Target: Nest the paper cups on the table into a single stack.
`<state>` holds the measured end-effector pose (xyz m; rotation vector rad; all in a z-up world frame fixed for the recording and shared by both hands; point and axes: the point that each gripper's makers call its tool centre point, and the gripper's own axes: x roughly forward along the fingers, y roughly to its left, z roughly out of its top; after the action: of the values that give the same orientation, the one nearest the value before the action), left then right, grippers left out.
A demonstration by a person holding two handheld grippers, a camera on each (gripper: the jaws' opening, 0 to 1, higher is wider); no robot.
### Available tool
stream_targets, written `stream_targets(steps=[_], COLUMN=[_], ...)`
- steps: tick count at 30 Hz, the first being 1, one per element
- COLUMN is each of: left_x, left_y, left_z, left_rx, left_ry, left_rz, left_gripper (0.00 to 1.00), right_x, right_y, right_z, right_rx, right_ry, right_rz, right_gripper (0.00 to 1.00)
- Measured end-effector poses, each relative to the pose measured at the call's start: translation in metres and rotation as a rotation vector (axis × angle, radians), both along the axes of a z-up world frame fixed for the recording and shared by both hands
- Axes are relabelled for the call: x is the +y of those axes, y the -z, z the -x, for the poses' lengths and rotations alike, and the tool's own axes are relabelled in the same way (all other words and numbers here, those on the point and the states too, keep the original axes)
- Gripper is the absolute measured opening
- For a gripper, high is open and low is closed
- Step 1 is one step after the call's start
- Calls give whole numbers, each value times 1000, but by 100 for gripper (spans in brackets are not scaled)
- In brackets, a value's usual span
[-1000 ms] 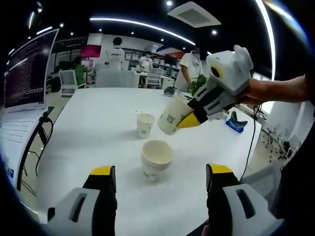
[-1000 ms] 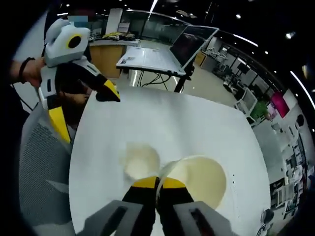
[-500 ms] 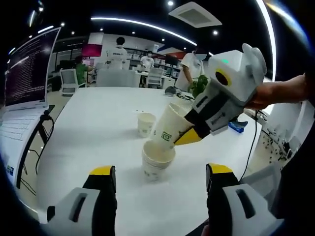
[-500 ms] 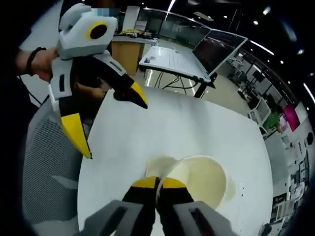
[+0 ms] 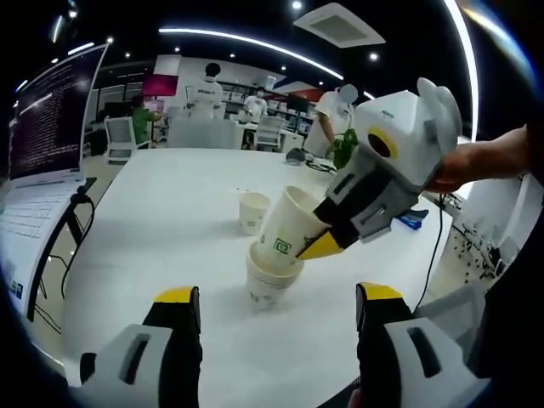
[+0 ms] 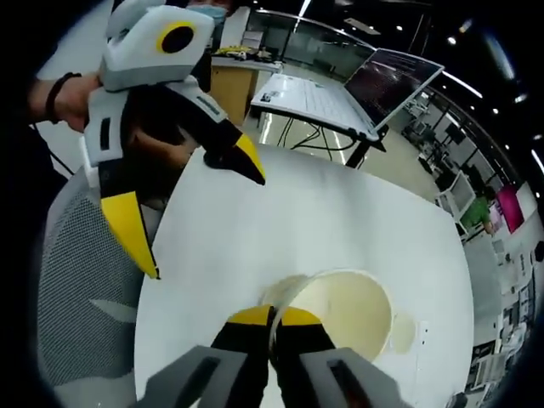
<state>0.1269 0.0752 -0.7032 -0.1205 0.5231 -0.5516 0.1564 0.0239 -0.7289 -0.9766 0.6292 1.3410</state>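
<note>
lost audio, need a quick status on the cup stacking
Right claw shut on paper cup, tilted into the cup stack. Left claw open, empty. Lone cup beyond. Nothing in the way.

On the wide white table, a tilted white paper cup with a green printed mark is seen pinched at its rim by the right claw, a white-and-black tool with yellow tips held in a person's hand, and its base is set into the mouth of a short stack of white paper cups. A single small white paper cup stands upright just behind the stack, apart from it. The left claw is seen at the bottom with its yellow-tipped jaws spread wide and nothing between them, and an open laptop with a dark screen is seen at the left.
</note>
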Motion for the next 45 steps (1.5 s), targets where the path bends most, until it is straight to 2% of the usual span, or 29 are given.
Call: stream_targets(steps=[21, 30, 36, 41, 45], left_x=[-3, -7, -8, -9, -9], left_y=[2, 2, 4, 6, 7], left_z=[0, -5, -5, -5, -5], left_rx=[11, 11, 18, 23, 28], left_ry=[11, 23, 26, 26, 26], left_rz=[-8, -11, -10, -9, -9], left_gripper=[72, 72, 72, 72, 72], right_x=[-1, -4, -4, -5, -15], right_y=[15, 12, 0, -16, -18], right_z=[-2, -5, -11, -25, -52], right_rx=[21, 33, 65, 83, 67], right_ry=[22, 53, 101, 172, 259], right_rz=[8, -18, -87, -166, -204], right_gripper=[1, 1, 3, 10, 17])
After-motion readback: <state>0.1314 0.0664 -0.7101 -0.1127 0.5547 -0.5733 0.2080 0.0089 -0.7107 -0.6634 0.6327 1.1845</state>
